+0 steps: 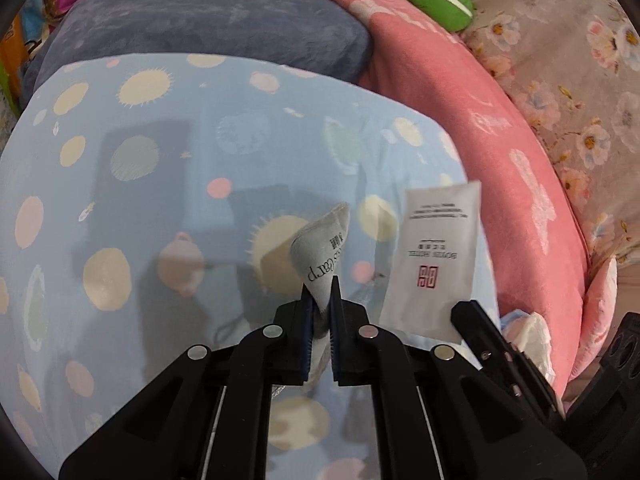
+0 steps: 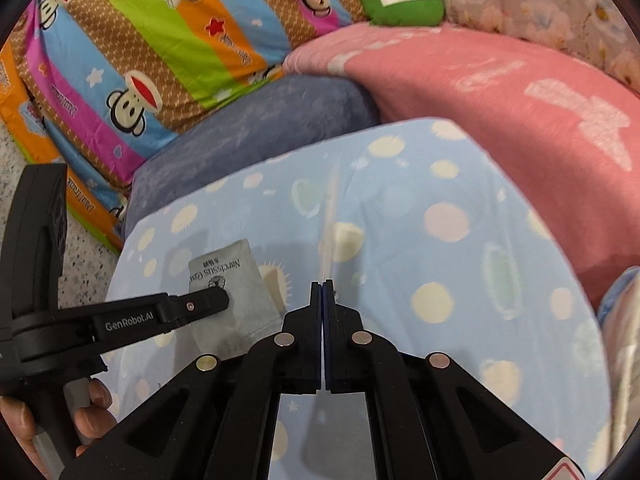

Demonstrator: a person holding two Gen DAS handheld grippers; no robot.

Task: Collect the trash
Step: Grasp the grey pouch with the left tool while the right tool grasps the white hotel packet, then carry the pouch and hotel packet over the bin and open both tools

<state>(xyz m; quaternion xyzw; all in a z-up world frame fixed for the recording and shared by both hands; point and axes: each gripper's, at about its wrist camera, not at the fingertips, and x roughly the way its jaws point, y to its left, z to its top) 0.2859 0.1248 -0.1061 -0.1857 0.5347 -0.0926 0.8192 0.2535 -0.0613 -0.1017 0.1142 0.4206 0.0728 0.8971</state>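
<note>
Your left gripper [image 1: 322, 284] points steeply down over the light blue bed sheet with pale yellow and pink round spots [image 1: 160, 208], and its jaws are pressed together on a small grey paper sachet with black lettering [image 1: 320, 248]. The sachet stands up between the pads at the lower centre of the left wrist view, and its folded upper end leans to the right. In the right wrist view you see the same gripper from the side, at the lower left of the frame, with the grey sachet flat behind its tip. Your left hand [image 2: 86, 412] is at the lower left corner there, with the fingers wrapped around the grey handle.

Your right gripper [image 2: 322, 286] also points down at the blue sheet, in the lower centre of its own view. Its jaws are closed tight, and between them is the thin edge of a white flat paper sachet with a red square logo [image 1: 432, 256]. This edge is hard to see in the right wrist view. In the left wrist view the white sachet hangs at the right of centre, with its lower corner behind the black tip of the right gripper.

A crumpled white tissue [image 1: 532, 340] lies at the lower right of the left view, at the border of the pink fleece blanket [image 1: 460, 100]. A dark blue plush pillow [image 1: 200, 24] is at the top of that frame.
</note>
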